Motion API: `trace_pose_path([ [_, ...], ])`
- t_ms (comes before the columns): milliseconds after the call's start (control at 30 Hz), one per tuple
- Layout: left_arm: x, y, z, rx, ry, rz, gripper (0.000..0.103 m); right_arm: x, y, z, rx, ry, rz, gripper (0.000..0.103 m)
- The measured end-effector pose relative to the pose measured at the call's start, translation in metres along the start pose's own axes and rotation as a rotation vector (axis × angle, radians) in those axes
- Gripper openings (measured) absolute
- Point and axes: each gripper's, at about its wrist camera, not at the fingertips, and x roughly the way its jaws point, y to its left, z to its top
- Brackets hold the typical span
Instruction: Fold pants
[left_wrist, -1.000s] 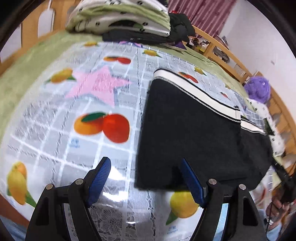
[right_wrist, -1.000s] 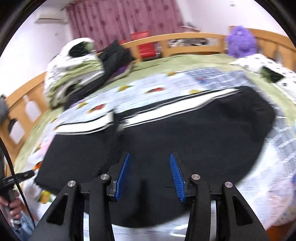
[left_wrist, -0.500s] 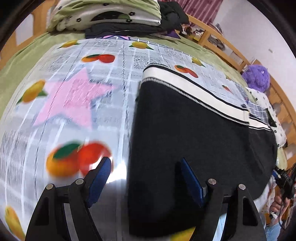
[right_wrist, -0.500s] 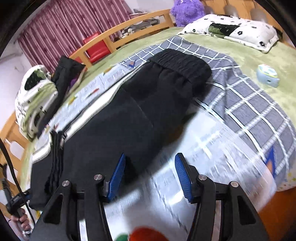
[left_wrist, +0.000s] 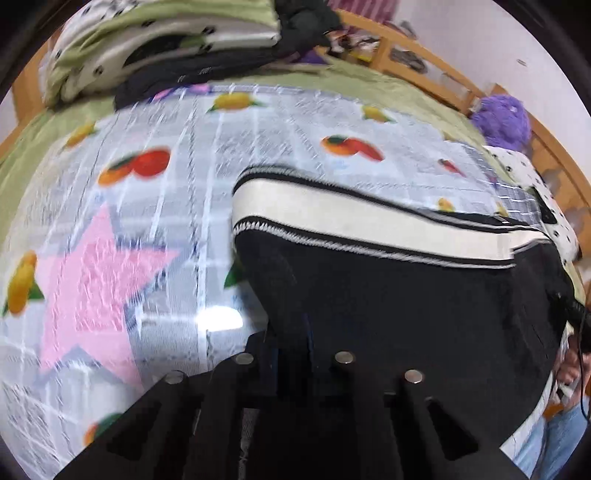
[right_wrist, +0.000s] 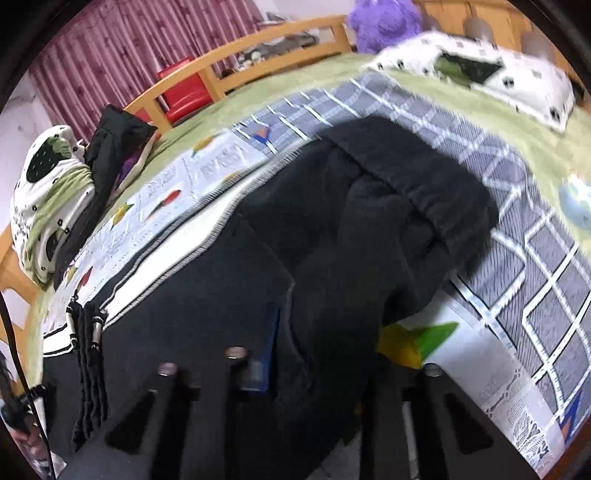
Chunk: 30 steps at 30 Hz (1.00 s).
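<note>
Black pants (left_wrist: 406, 302) with a white side stripe (left_wrist: 351, 214) lie flat on a fruit-print cloth (left_wrist: 110, 258) spread over the bed. In the left wrist view my left gripper (left_wrist: 291, 332) sits at the near corner of the leg end, its jaws closing tight on the black fabric. In the right wrist view the pants (right_wrist: 314, 221) run up to the gathered waistband (right_wrist: 417, 173). My right gripper (right_wrist: 317, 343) is at the near edge below the waist, its jaws closing with a bunch of fabric between them. Fabric hides its right finger; one blue pad (right_wrist: 271, 343) shows.
Folded bedding (left_wrist: 166, 40) and dark clothes are piled at the far end. A purple plush (left_wrist: 502, 118) and a spotted pillow (right_wrist: 472, 74) lie by the wooden bed rail (right_wrist: 258, 44). A small round object (right_wrist: 576, 203) rests on the checked sheet. A person's hand (left_wrist: 569, 365) holds a cable.
Both grippers were open above the pants. The left has slid to the leg-end corner and the right to the waist end, and both have closed on the near edge.
</note>
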Motion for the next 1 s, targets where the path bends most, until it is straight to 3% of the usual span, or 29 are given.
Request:
trace_pose_path([
  [133, -0.029, 0.017, 0.01, -0.018, -0.053, -0.049, 0.01, -0.014, 0.029, 0.012, -0.026, -0.036, 0.017, 0.018],
  [267, -0.056, 0.057, 0.015, -0.074, -0.1, -0.044, 0.01, -0.023, 0.063, 0.02, -0.036, -0.042, 0.081, 0.017],
  [500, -0.085, 0.141, 0.004, -0.135, -0.119, 0.157, 0.011, 0.006, 0.152, -0.015, -0.114, 0.059, 0.236, 0.017],
  [633, -0.074, 0.16, -0.007, -0.167, -0.086, 0.192, 0.017, 0.028, 0.172, -0.043, -0.194, 0.125, 0.192, 0.022],
  [700, -0.07, 0.162, -0.013, -0.189, -0.071, 0.242, 0.024, 0.036, 0.169, -0.052, -0.239, 0.124, 0.115, 0.031],
  [833, -0.076, 0.16, -0.027, -0.21, -0.051, 0.25, 0.024, 0.036, 0.168, -0.058, -0.297, 0.149, 0.067, 0.038],
  [967, -0.094, 0.158, -0.058, -0.237, -0.051, 0.196, 0.055, 0.01, 0.165, -0.06, -0.346, 0.135, 0.039, 0.04],
  [1000, -0.1, 0.158, -0.07, -0.245, -0.06, 0.185, 0.056, 0.003, 0.163, -0.063, -0.343, 0.125, 0.04, 0.04],
])
